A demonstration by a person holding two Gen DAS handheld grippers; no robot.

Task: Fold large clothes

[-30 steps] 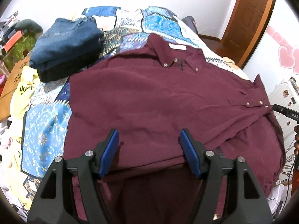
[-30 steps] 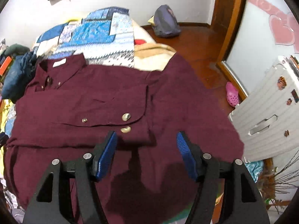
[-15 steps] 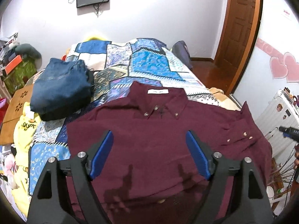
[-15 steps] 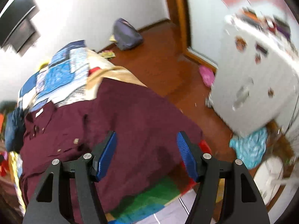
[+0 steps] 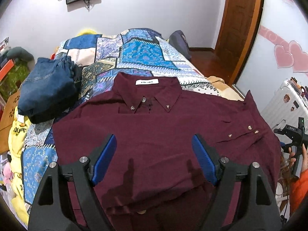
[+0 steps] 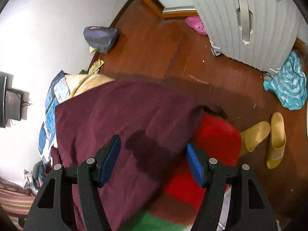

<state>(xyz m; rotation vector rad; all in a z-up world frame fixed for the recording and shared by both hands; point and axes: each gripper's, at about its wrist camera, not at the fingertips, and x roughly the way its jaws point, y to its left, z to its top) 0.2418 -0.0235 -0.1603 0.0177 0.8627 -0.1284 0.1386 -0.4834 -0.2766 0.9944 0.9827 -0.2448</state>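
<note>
A large maroon button-up shirt (image 5: 154, 130) lies spread on the bed, collar toward the far wall, with one sleeve folded across its right side. My left gripper (image 5: 154, 157) is open and empty, held above the shirt's lower middle. My right gripper (image 6: 153, 159) is open and empty, tilted over the shirt's hanging part (image 6: 123, 119) at the right edge of the bed. The right gripper also shows at the far right of the left wrist view (image 5: 292, 132), held in a hand.
A patchwork quilt (image 5: 142, 55) covers the bed. Folded jeans (image 5: 48, 84) sit at its left. A white suitcase (image 6: 240, 19), yellow slippers (image 6: 269, 140), a red and green mat (image 6: 211, 148) and a grey bag (image 6: 100, 38) are on the wooden floor beside the bed.
Both grippers have lifted up and back from the shirt. The right gripper has swung right and tilted, now looking past the bed edge at the floor.
</note>
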